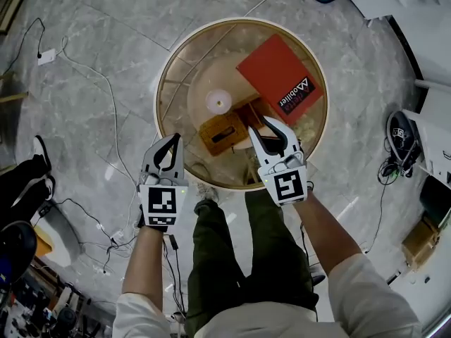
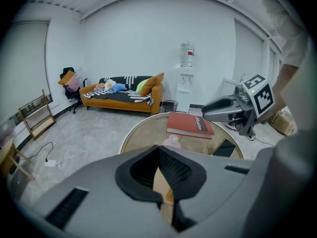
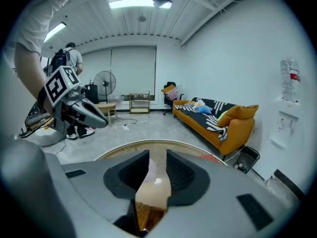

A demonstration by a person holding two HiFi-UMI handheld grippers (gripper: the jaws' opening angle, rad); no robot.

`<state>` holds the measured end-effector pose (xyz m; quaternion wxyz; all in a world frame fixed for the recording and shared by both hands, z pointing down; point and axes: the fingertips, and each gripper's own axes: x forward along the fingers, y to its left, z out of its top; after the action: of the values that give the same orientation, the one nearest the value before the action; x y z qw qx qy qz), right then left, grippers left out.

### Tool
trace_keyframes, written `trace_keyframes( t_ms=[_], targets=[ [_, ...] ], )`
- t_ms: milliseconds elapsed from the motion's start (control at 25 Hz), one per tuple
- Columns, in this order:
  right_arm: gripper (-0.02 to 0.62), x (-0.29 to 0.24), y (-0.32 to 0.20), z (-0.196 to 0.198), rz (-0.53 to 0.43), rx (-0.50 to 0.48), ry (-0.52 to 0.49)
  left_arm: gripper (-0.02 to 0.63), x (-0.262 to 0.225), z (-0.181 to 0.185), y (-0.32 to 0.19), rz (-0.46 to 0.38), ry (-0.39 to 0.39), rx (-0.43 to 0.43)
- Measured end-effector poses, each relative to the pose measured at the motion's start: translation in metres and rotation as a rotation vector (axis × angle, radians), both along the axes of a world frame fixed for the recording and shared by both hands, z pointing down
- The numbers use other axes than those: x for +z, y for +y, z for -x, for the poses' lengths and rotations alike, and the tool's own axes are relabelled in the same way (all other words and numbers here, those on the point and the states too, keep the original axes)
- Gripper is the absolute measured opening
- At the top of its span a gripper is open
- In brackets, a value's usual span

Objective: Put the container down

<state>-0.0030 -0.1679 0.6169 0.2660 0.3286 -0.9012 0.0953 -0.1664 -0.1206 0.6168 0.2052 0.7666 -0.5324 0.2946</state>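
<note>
A small pale pink round container (image 1: 218,102) stands upright on the round glass table (image 1: 166,67), free of both grippers. It shows just past the jaws in the left gripper view (image 2: 172,140) and through the jaw gap in the right gripper view (image 3: 147,171). My left gripper (image 1: 176,139) (image 2: 159,148) hovers at the table's near left edge, its tips meeting and nothing in them. My right gripper (image 1: 258,124) (image 3: 157,155) hangs over the near right part of the table, open, with a clear gap between the pads and nothing held.
A red book (image 1: 280,79) lies at the table's far right. A brown wooden box (image 1: 222,134) sits near the front, just below the container, with a dark phone (image 2: 224,148) beside it. Cables (image 1: 91,72) trail over the floor. An orange sofa (image 2: 124,95) stands by the wall.
</note>
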Motion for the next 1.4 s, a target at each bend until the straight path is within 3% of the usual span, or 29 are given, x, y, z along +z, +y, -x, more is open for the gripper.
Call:
trace_keyframes(
  t_ms=[280,440,1000,1400],
  targets=[
    [0.095,-0.040,0.019,-0.016,-0.026,0.033,0.009,0.008,-0.039,-0.005,0.018,-0.020,0.001,0.010],
    [0.055,-0.061,0.027,-0.026,-0.112,0.027,-0.004,0.008,-0.057,-0.007,0.027,-0.034,0.001,0.018],
    [0.021,-0.088,0.057,-0.065,-0.081,0.133,0.003,0.008,-0.084,-0.018,0.049,-0.047,0.007,0.040],
    [0.021,-0.106,0.061,-0.069,-0.089,0.153,-0.009,0.008,-0.096,-0.016,0.052,-0.055,0.011,0.035]
  ],
)
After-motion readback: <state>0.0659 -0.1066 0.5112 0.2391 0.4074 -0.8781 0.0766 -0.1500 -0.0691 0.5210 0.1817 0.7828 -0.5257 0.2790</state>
